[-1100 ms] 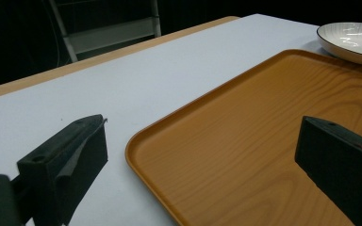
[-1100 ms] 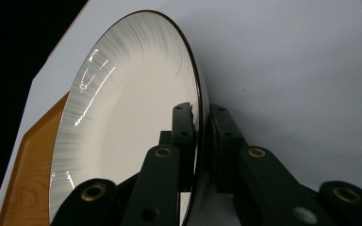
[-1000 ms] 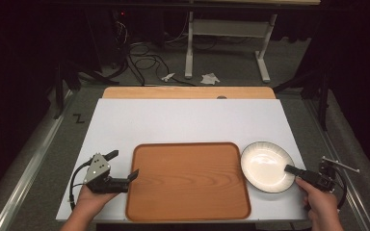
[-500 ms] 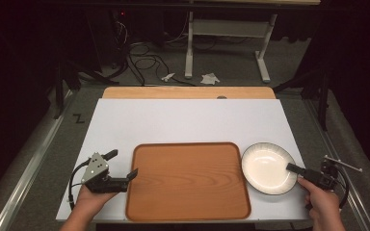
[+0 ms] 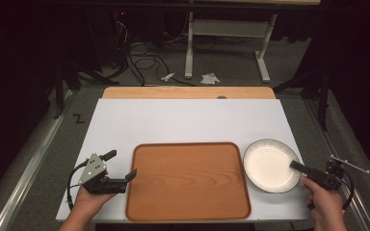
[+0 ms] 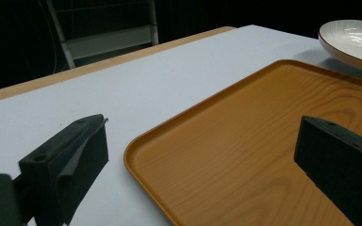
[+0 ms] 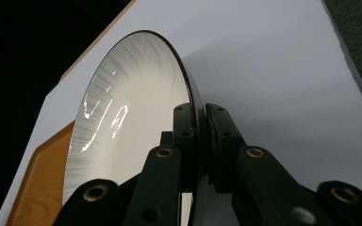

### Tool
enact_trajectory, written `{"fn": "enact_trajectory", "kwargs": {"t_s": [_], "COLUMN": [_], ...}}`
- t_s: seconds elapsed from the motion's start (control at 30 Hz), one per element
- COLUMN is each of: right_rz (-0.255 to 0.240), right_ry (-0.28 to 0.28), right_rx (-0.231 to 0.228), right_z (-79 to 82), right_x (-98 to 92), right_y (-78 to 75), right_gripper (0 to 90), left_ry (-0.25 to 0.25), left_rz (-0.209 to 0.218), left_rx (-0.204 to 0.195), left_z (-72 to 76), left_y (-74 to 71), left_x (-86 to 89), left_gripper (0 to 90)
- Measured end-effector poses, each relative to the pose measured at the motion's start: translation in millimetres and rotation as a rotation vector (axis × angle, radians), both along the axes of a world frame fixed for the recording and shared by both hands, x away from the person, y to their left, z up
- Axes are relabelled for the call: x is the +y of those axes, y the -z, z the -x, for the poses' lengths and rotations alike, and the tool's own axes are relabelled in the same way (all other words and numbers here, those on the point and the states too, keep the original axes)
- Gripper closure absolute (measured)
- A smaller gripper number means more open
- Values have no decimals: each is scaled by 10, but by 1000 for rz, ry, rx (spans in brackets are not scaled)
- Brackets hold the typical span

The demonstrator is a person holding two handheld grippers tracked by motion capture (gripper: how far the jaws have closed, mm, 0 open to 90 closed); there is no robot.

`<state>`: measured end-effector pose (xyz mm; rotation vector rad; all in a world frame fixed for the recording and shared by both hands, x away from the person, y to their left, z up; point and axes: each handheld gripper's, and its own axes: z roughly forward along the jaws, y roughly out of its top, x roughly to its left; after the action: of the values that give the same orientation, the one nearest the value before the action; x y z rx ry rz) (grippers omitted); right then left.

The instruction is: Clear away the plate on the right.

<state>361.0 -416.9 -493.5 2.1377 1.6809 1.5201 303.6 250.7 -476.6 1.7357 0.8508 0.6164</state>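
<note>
Plate (image 5: 271,165) sitting at lower right of the high view, on the white table (image 5: 188,120) just beside the wooden tray (image 5: 188,180), rim clamped edge-on between the jaws of the right gripper (image 5: 299,167). Seen in the right gripper view as a thin dark rim pinched by both pads, with the glossy white bowl of the plate (image 7: 122,122) fanning out to the left. Left gripper (image 5: 120,166) at lower left of the high view, jaws standing wide apart, one over the tray's near-left corner and one over bare table, gripping nothing.

Likely step in hand: lifting the plate and carrying it across onto the tray. Best done by keeping the pinch firm and deep on the rim, raising slowly so the far edge clears the tray's raised lip, and holding the plate level to stop it pivoting in so narrow a grip. Worth steadying the tray (image 6: 245,141) with the open left gripper if it slides. Lower flat near the tray's middle before letting go.
</note>
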Motion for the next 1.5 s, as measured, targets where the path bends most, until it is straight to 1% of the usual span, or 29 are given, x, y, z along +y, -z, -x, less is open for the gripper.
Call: {"fn": "enact_trajectory", "kwargs": {"t_s": [0.1,0.13,0.2,0.3,0.33,0.37,0.4,0.43,0.47,0.5,0.57,0.6,0.63,0.7,0.73,0.77,0.8,0.9,0.93,0.97,1.0,1.03,1.17,1.23,1.27,1.33,1.37,1.43,1.5], "right_rz": [-7,-7,-5,-17,-17,-18,-18,-6,-6,1,8,8,7,-5,-5,-3,-9,-21,-21,-31,-31,-39,-45,-45,-48,-44,-53,-62,-60], "right_ry": [-13,-13,-18,-34,-34,-38,-38,-45,-45,-52,-64,-64,-74,-81,-81,-104,-113,-130,-130,-144,-144,-162,-199,-210,-224,-235,-246,-251,-256], "right_rx": [-22,-22,-35,-44,-44,-52,-52,-60,-60,-58,-59,-59,-72,-71,-71,-86,-90,-97,-97,-99,-99,-111,-118,-124,-124,-130,-136,-132,-138], "right_z": [0,0,-15,-45,-45,-80,-80,-122,-122,-158,-190,-190,-235,-268,-268,-315,-342,-408,-408,-452,-452,-493,-537,-542,-544,-546,-551,-558,-563], "right_x": [11,11,35,68,68,111,111,162,162,215,259,259,323,389,389,467,528,668,668,771,771,866,1026,1059,1128,1141,1176,1199,1211], "right_y": [-46,-46,-101,-166,-166,-211,-211,-267,-267,-318,-369,-369,-404,-430,-430,-444,-451,-458,-458,-466,-466,-471,-474,-467,-468,-466,-454,-433,-419], "right_gripper": [847,847,847,848,848,848,848,848,848,848,847,847,848,849,849,848,848,847,847,848,848,848,848,847,847,848,849,848,847], "left_ry": [-10,-10,-26,-43,-43,-46,-46,-52,-52,-52,-53,-53,-53,-51,-51,-44,-44,-47,-47,-50,-52,-49,-45,-46,-48,-48,-49,-54,-57], "left_rz": [1,1,4,6,6,3,3,6,6,5,11,11,12,13,13,10,10,19,19,24,25,19,12,13,11,10,7,9,12], "left_rx": [-13,-13,-14,-12,-12,-13,-13,-20,-20,-23,-24,-24,-21,-16,-16,-19,-19,-15,-15,-11,-12,-13,-18,-18,-15,-11,-8,-9,-11], "left_z": [9,9,2,-3,-3,-6,-6,-1,-1,5,3,3,-3,-8,-8,-6,-6,-14,-14,-16,-16,-12,-2,-2,-5,-5,-3,10,23], "left_y": [-14,-14,-13,-4,-4,3,3,1,1,-4,-6,-6,1,9,9,10,10,15,15,17,18,17,19,22,29,34,40,38,34], "left_x": [4,4,14,21,21,19,19,23,23,30,36,36,40,38,38,32,32,38,38,40,42,41,33,33,33,35,40,49,56], "left_gripper": [38,35,17,4,3,3,3,3,3,3,3,3,3,3,3,3,3,3,3,3,3,3,3,3,3,3,3,3,3]}}
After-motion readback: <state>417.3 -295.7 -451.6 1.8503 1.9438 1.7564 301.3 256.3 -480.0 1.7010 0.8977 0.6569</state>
